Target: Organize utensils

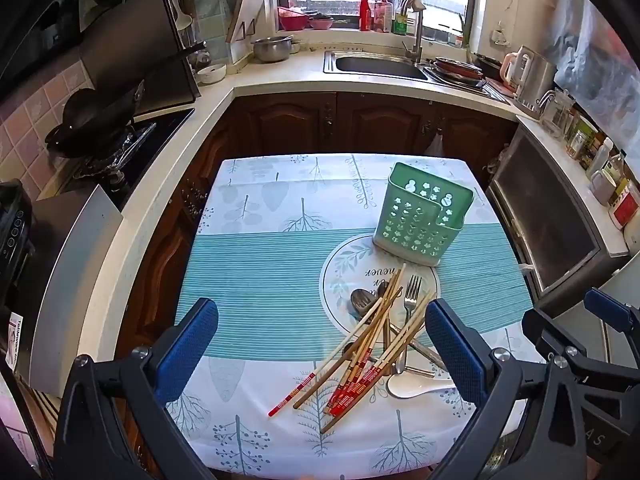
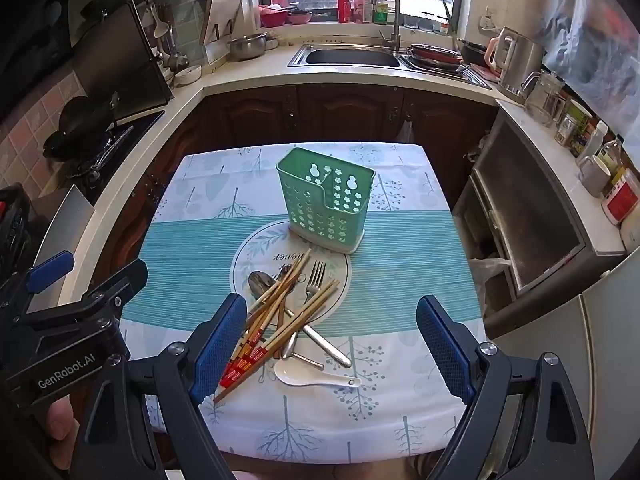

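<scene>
Small table (image 1: 248, 264) sits in the middle of a U-shaped kitchen, covered with a white and teal tablecloth (image 2: 180, 264) with tree prints and a round text emblem in the middle. Counter wraps around the far side with a steel sink (image 1: 380, 65) under the window, and a black wok (image 1: 94, 120) sits on the stove at the far left.

On the cloth, the green perforated utensil holder (image 1: 420, 216) stands upright toward the far right of the table, its near edge touching the emblem. It has two compartments, and I can't see anything sticking out of either.

Just near of it is the messy heap: a bunch of bamboo chopsticks (image 1: 372, 344) with red patterned ends, fanned out and crossing over each other. Mixed in with them are a metal fork (image 1: 410, 300) with tines pointing far, a metal spoon (image 1: 362, 302) with its bowl on the emblem, plus more metal handles underneath that I can't sort out. A white ceramic soup spoon (image 2: 308, 376) lies at the near side of the pile, handle pointing right.

Left gripper (image 1: 320, 352) hovers over the near left part of the table, blue pads spread wide, nothing in it. Right gripper (image 2: 332, 348) hangs over the heap's near end, also spread wide and empty.
</scene>
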Motion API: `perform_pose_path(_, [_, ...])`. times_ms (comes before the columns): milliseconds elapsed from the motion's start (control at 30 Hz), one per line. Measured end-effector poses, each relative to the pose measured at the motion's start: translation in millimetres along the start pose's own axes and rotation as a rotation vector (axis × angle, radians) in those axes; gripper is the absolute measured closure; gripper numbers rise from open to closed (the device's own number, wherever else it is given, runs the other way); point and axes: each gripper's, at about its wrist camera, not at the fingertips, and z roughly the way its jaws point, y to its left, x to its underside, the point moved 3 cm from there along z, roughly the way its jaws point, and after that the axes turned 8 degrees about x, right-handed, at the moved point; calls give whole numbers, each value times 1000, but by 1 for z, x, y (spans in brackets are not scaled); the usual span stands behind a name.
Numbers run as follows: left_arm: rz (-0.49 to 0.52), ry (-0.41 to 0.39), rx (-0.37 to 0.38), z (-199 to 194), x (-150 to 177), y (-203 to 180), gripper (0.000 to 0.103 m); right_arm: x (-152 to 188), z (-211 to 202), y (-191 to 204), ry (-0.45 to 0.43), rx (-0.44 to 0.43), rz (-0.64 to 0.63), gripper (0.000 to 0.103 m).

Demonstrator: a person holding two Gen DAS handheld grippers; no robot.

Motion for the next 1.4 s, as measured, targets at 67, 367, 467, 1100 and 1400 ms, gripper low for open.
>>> perform_pose_path(67, [2,0,0,0,0,0,1,0,1,0,4,1,-1,14])
perform_pose_path(367, [5,7,-8,0,0,0,1,-2,2,-1,3,0,-4,14])
perform_pose_path(467, [6,8,-8,0,1,0,1,-2,1,-1,0,0,-5,14])
perform_pose_path(1100, [2,18,-16,11,3,0,1,-4,11,-9,9,-10,-10,14])
perform_pose_path(1400, [-11,19,-29,7,0,-8,1,-5,17,-8,7,-14,-17,14])
